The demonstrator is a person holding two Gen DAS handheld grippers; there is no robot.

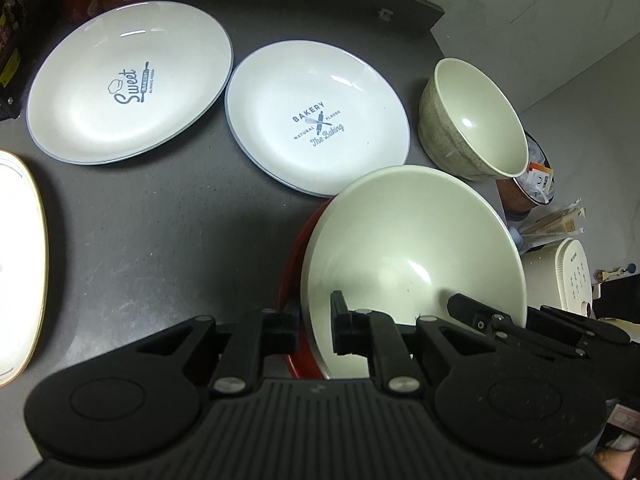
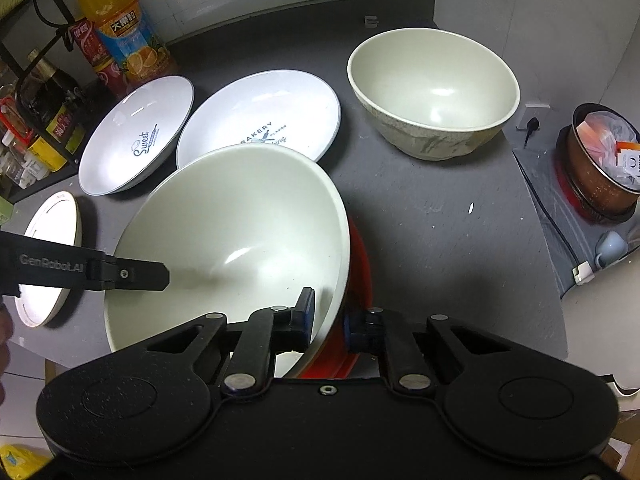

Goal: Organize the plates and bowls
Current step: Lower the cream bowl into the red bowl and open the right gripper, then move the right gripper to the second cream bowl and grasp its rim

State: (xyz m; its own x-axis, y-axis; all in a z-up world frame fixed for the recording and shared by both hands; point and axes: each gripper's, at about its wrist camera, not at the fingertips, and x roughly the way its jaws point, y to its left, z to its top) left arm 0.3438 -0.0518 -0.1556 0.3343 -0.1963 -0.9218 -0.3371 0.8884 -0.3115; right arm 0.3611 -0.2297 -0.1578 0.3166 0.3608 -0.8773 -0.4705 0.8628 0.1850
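Nearest in the left wrist view: left gripper, lower centre, fingers clamped on the near rim of a pale green bowl, one pad inside, one outside. Same bowl fills centre-left of the right wrist view, tilted, empty, w/ a red dish showing under its right edge; can't tell if they're nested or just touching. Right gripper, lower centre, is closed on that bowl's rim too, blue-padded finger inside, other finger outside by the red dish. So both tongs grip the one bowl, on opposite sides.

Dark grey countertop carries the rest. Second bowl, speckled outside, upper right of the right view, upright, empty, well apart from the held one. Two white plates w/ blue rims: "Bakery" plate at centre, just behind the held bowl, & "Sweet" plate to its left, rims near or touching. Both empty. Gold-rimmed white plate at the left edge, partly behind the left gripper's arm.

Upper left: orange juice bottle & a red-label bottle beside it. Right edge, off the counter: copper-coloured bin w/ a plastic liner, holding paper and wrappers. Light blue mug below it.
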